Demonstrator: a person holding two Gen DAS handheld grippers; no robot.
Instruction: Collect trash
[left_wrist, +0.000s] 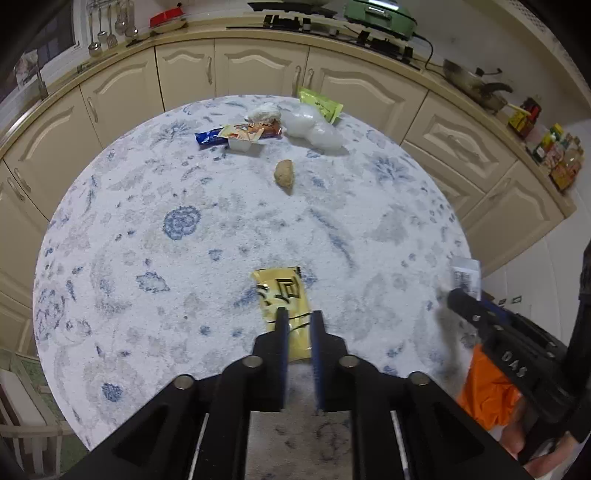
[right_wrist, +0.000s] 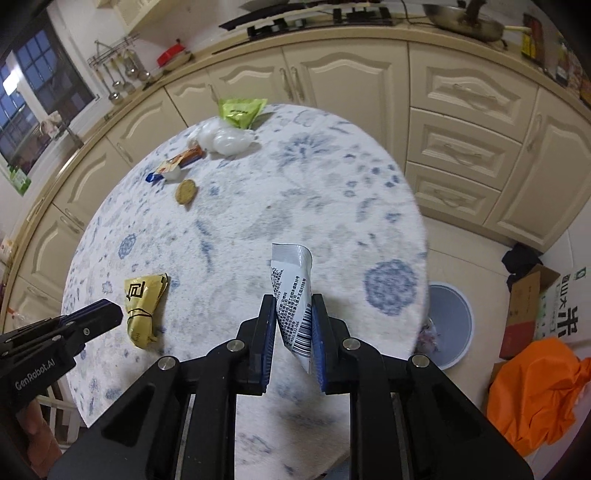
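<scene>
Right gripper (right_wrist: 293, 314) clamped a white wrapper (right_wrist: 291, 291), not yet binned in the bin (right_wrist: 452, 325). Left gripper (left_wrist: 299, 325) hung slightly parted over the gold wrapper (left_wrist: 282, 299), whether gripping I couldn't tell; the far litter pile (left_wrist: 273, 125) was untouched.

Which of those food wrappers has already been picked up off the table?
The white wrapper with the barcode: it stands pinched in the right tool. The gold wrapper, the green one and the blue one lie on the table.

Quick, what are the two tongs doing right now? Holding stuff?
Left tongs: nearly closed over the gold wrapper on the table; whether they grip it cannot be told.
Right tongs: closed on the white wrapper, holding it upright.
</scene>
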